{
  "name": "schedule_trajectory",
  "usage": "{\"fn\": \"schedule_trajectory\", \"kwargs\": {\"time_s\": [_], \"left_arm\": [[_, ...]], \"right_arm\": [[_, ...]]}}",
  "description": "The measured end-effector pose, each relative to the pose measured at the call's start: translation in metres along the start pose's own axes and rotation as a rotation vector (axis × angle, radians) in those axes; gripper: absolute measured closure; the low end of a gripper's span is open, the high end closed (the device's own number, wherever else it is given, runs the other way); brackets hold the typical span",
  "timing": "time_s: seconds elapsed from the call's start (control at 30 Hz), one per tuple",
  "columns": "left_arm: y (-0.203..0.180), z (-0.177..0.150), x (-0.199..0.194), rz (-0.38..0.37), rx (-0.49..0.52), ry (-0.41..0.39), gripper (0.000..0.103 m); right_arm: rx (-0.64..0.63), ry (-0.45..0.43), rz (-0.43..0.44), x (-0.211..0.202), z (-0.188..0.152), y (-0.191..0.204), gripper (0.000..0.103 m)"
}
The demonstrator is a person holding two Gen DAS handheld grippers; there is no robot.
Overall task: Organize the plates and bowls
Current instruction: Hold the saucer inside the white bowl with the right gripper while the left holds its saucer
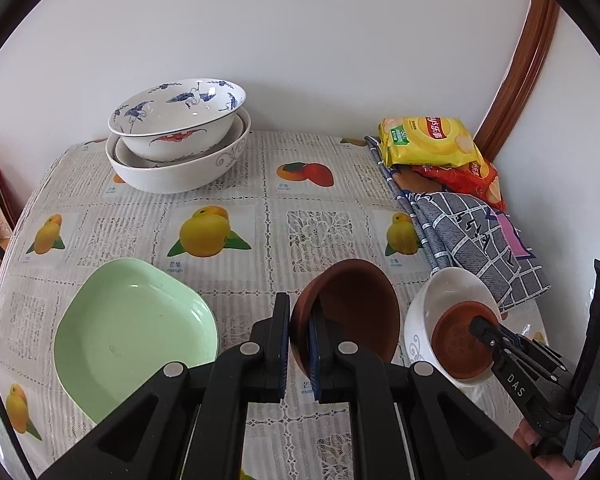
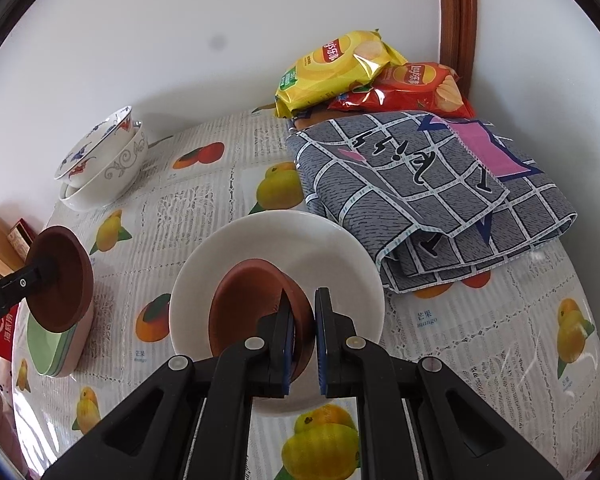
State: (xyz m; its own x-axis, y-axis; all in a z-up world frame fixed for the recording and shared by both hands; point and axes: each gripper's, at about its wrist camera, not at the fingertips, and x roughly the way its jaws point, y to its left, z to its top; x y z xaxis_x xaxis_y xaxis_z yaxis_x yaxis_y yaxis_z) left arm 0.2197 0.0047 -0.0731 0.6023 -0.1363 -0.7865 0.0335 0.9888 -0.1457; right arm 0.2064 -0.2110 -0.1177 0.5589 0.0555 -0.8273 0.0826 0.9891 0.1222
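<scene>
My right gripper [image 2: 302, 334] is clamped on the rim of a brown saucer [image 2: 256, 308] resting tilted inside the white bowl [image 2: 352, 256]. My left gripper [image 1: 298, 344] pinches a second brown saucer [image 1: 352, 304], held just at three o'clock of the green plate [image 1: 136, 328]. I should settle the right saucer flat before letting go.

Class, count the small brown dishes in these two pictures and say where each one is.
2. One brown dish is clamped in the left gripper above the table; the other sits in the white bowl, clamped by the right gripper.
</scene>
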Motion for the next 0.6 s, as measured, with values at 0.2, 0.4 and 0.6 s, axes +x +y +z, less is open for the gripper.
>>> {"fn": "schedule_trajectory", "kwargs": {"time_s": [0.2,0.4,0.6], "left_arm": [[-0.002,-0.001,0.008,-0.006,0.005,0.016,0.094],[-0.002,-0.001,0.009,-0.007,0.003,0.017,0.094],[-0.001,-0.001,0.012,-0.006,-0.001,0.018,0.094]], "right_arm": [[-0.004,0.028,0.007,0.011,0.000,0.001,0.093],[-0.009,0.047,-0.005,0.017,0.000,0.000,0.093],[-0.039,0.046,-0.029,0.017,0.001,0.007,0.093]]}}
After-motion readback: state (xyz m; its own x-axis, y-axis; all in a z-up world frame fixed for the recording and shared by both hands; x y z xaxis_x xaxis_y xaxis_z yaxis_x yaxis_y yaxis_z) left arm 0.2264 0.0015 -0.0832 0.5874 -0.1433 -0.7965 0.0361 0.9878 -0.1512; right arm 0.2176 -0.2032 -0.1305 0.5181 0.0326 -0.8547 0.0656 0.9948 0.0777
